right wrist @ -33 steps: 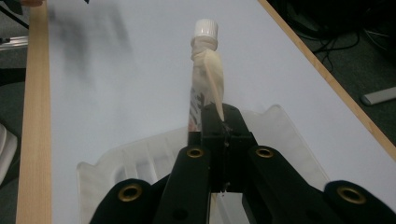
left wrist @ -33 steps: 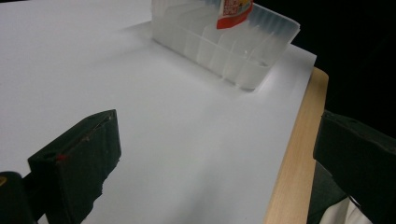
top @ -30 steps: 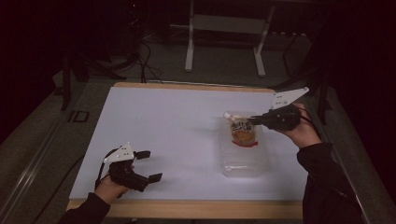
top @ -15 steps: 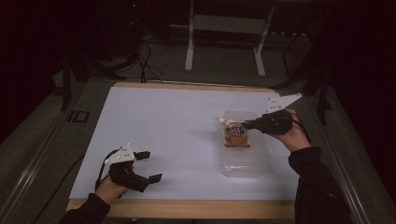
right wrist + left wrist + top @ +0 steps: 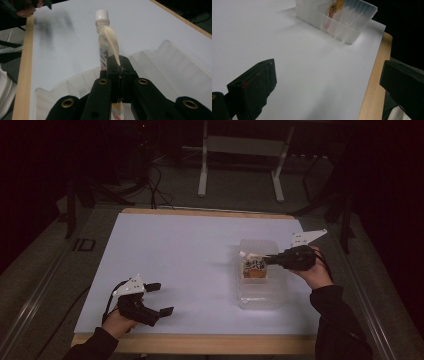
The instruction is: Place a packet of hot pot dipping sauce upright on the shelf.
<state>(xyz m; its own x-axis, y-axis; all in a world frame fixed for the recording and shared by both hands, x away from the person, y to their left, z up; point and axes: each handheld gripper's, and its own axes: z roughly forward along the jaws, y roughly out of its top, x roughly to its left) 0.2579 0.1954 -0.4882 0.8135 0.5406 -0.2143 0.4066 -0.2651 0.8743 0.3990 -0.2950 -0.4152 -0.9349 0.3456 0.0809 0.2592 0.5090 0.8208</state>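
Your right gripper (image 5: 119,67) with jaws pinched tight on the edge of the white-capped pouch (image 5: 106,40), pouch held over the clear plastic bin (image 5: 260,292), your left gripper (image 5: 156,299) resting wide open and empty near the table's (image 5: 190,245) front edge

A soft cream squeeze pouch with a white screw cap and orange-and-black print (image 5: 253,266) hangs, cap tilted away, over the far end of a clear ribbed plastic bin (image 5: 260,296) on the white tabletop
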